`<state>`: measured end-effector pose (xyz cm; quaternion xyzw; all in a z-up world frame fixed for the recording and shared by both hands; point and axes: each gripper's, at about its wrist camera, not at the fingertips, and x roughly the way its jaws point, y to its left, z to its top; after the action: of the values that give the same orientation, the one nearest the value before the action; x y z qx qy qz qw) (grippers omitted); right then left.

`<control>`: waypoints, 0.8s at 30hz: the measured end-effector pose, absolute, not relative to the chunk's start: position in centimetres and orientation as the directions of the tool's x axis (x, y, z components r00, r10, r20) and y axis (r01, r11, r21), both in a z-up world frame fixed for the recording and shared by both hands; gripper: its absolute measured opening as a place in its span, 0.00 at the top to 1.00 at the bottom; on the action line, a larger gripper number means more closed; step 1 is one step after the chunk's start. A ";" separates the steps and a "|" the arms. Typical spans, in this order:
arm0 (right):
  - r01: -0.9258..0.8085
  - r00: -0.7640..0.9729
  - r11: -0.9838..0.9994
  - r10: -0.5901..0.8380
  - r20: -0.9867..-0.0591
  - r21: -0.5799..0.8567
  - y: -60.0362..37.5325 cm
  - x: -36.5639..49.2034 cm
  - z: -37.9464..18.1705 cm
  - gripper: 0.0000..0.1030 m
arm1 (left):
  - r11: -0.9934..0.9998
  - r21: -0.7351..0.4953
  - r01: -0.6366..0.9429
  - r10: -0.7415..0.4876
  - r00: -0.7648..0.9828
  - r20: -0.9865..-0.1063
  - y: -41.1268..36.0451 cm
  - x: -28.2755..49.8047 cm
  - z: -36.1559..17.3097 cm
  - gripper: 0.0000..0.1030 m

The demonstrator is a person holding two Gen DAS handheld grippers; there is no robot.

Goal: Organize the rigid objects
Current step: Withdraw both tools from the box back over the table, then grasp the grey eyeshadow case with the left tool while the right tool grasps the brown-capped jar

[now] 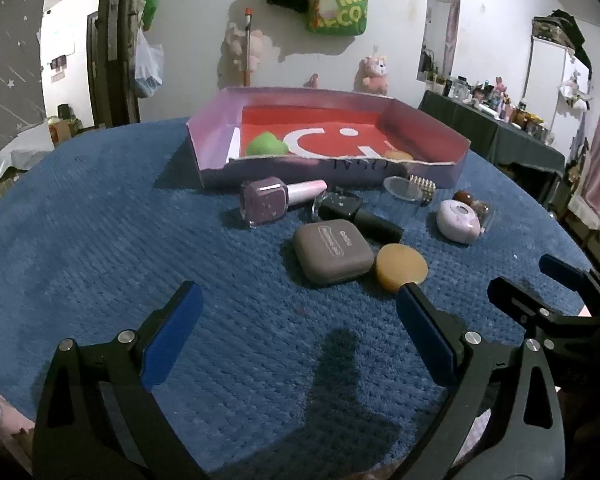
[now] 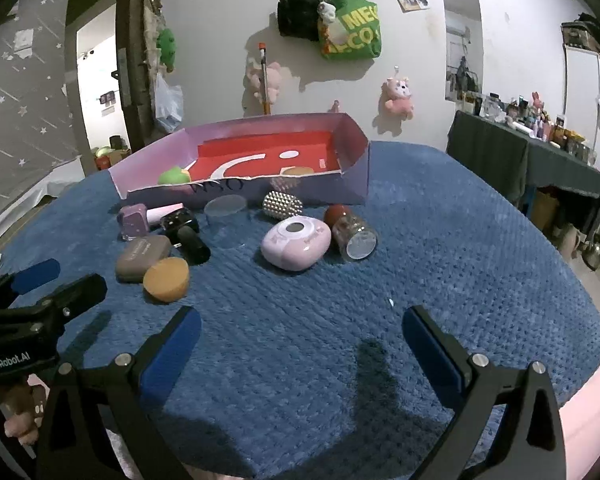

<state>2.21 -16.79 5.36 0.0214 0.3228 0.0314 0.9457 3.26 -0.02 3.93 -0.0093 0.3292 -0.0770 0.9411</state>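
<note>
Grippers, left (image 1: 296, 300) and right (image 2: 300, 324), low in frame, both spread wide and empty over blanket (image 1: 100, 240); clutter at centre, grey case (image 1: 332, 256) touching sponge (image 1: 401, 266), before box (image 1: 328, 136).

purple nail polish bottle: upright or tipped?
Tipped. The purple square nail polish bottle lies on its side on the blue textured cloth, its pale pink cap pointing sideways toward the black bottle.
</note>
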 end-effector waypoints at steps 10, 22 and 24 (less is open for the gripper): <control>-0.039 0.780 0.997 0.072 -0.621 0.067 -17.1 2.9 5.0 0.00 | 0.987 -0.073 0.142 -0.156 0.755 -0.638 -0.3 4.7 4.1 0.04; -0.021 0.788 1.000 0.026 -0.616 0.014 -19.3 6.9 7.4 0.00 | 0.989 -0.060 0.136 -0.140 0.716 -0.684 -1.7 8.9 5.2 0.04; -0.025 0.774 1.000 0.015 -0.633 -0.006 -19.8 7.8 7.4 0.00 | 0.991 -0.042 0.130 -0.122 0.699 -0.704 -2.0 9.8 5.1 0.04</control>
<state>7.83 -19.82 7.45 -0.0068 0.3361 0.0106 0.9417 9.77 -2.05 5.06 0.0055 0.3817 -0.0683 0.9218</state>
